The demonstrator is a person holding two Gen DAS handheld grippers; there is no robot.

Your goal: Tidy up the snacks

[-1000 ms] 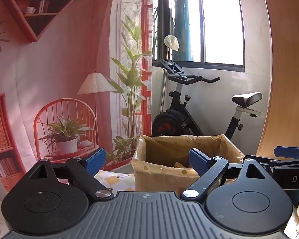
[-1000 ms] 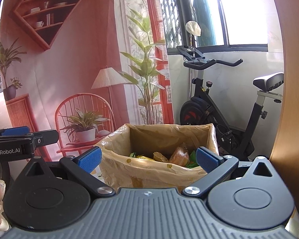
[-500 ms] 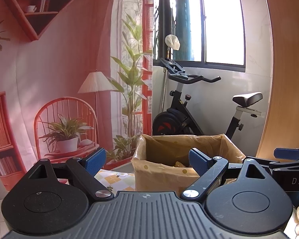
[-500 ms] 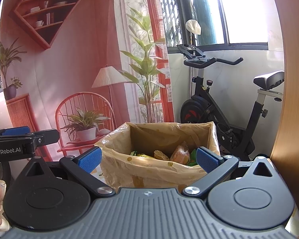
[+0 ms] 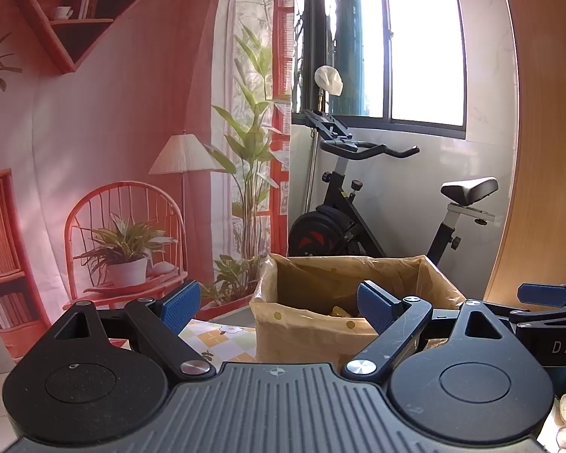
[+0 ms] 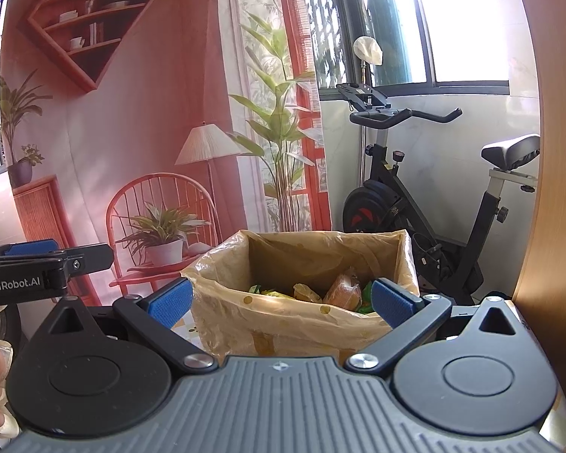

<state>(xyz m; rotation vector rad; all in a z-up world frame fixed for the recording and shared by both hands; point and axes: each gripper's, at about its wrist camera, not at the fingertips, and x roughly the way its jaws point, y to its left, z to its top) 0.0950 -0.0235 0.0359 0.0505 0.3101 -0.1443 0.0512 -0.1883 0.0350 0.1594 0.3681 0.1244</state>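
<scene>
A cardboard box lined with a yellowish plastic bag [image 6: 283,313] stands on the table just ahead of both grippers; it also shows in the left wrist view [image 5: 302,332]. Several wrapped snacks [image 6: 343,290], orange, yellow and green, lie inside it. My right gripper [image 6: 281,300] is open and empty, its blue pads apart in front of the box. My left gripper [image 5: 277,304] is open and empty, a little left of the box. Each gripper shows at the edge of the other's view.
A checked tablecloth [image 5: 222,343] covers the table under the box. A wooden panel [image 6: 547,188] stands close on the right. Behind are a printed room backdrop [image 5: 113,151] and an exercise bike [image 5: 377,204].
Almost nothing: both views have shifted very slightly. Both grippers stay open and empty.
</scene>
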